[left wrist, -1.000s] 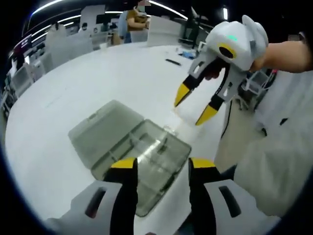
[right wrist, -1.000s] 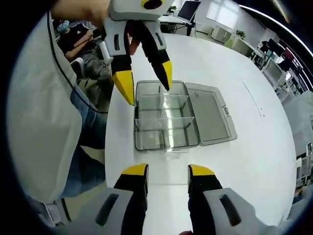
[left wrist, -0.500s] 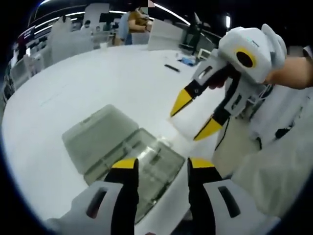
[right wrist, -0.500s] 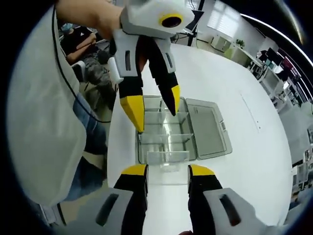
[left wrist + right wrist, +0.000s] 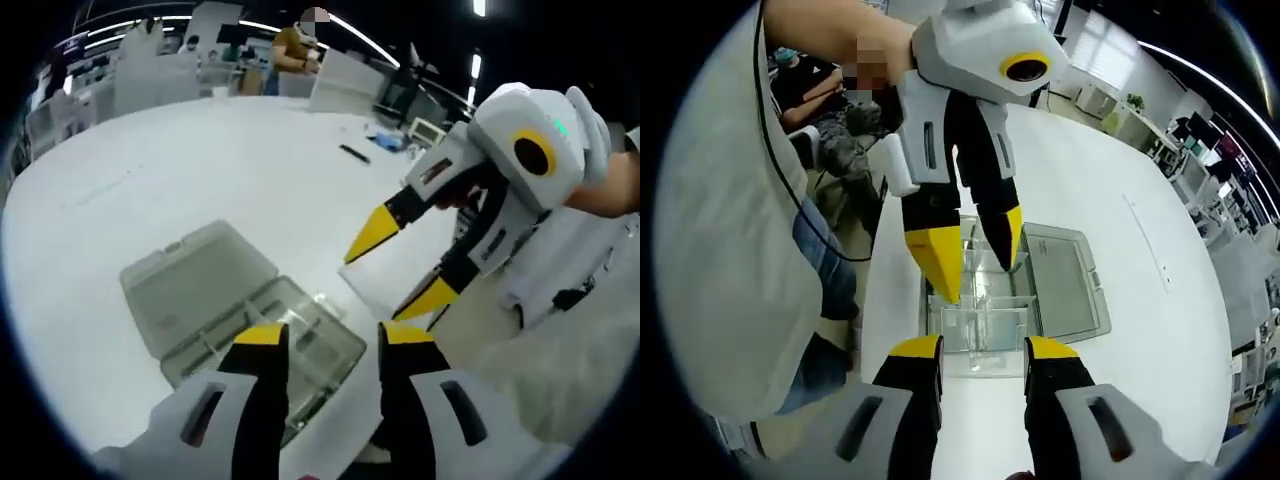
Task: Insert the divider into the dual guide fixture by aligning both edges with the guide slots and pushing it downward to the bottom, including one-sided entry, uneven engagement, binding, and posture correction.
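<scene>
A clear plastic box (image 5: 300, 318) with slotted compartments lies on the white table (image 5: 200, 170), its lid (image 5: 190, 290) folded open beside it. My right gripper (image 5: 983, 350) is shut on a clear divider (image 5: 983, 328), gripped by its two side edges and held upright just in front of the box (image 5: 985, 290). Seen from the left gripper view, the right gripper (image 5: 400, 265) hangs above the table's near edge with the divider (image 5: 372, 282) between its yellow tips. My left gripper (image 5: 330, 338) stands open and holds nothing. It (image 5: 973, 250) hovers right above the box.
The person's white-sleeved body (image 5: 730, 250) and jeans (image 5: 825, 270) fill the left, by the table edge (image 5: 872, 300). A small black item (image 5: 352, 153) lies far out on the table. Someone stands at the far end (image 5: 295, 50). Desks and chairs ring the room.
My right gripper has lifted the divider off the table and brought it closer to the box. The left gripper has come nearer the right camera, staying open above the box.
</scene>
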`<state>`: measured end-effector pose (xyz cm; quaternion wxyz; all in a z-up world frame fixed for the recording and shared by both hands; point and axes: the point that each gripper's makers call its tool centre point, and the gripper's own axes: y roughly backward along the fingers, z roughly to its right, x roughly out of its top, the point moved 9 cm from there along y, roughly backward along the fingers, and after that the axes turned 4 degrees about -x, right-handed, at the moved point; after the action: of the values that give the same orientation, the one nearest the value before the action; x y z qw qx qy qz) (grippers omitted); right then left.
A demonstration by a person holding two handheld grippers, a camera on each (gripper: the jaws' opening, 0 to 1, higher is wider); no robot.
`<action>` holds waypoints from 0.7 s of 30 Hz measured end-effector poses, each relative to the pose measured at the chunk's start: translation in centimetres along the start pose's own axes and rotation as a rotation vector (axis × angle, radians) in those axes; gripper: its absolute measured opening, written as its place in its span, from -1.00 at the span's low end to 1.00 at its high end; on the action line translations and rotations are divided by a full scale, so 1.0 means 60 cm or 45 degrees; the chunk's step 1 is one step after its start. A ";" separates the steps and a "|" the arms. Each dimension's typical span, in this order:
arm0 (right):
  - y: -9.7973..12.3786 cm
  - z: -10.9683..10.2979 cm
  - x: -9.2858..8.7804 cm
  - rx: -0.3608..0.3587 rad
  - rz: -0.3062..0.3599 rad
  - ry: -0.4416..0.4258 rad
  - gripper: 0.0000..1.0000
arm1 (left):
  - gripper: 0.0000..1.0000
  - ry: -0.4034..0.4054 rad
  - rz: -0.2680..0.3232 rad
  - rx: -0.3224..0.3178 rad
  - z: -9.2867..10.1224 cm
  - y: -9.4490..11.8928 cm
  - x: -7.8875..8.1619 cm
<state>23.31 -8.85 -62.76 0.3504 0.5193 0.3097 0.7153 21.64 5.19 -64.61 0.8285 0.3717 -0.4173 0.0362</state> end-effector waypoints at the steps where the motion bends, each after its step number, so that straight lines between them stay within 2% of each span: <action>1: -0.001 0.000 0.001 -0.001 -0.002 0.005 -0.46 | -0.37 0.009 -0.001 -0.005 0.001 0.000 0.001; 13: 0.001 -0.003 0.001 -0.008 0.001 0.022 -0.47 | -0.42 0.084 0.040 -0.028 0.003 0.004 0.003; 21: 0.002 -0.003 0.008 -0.017 0.017 0.034 -0.47 | -0.53 0.155 0.062 -0.051 0.007 0.004 0.005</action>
<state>23.02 -8.54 -62.46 0.3448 0.5093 0.3062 0.7266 21.48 5.02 -64.11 0.8585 0.3421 -0.3755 0.0706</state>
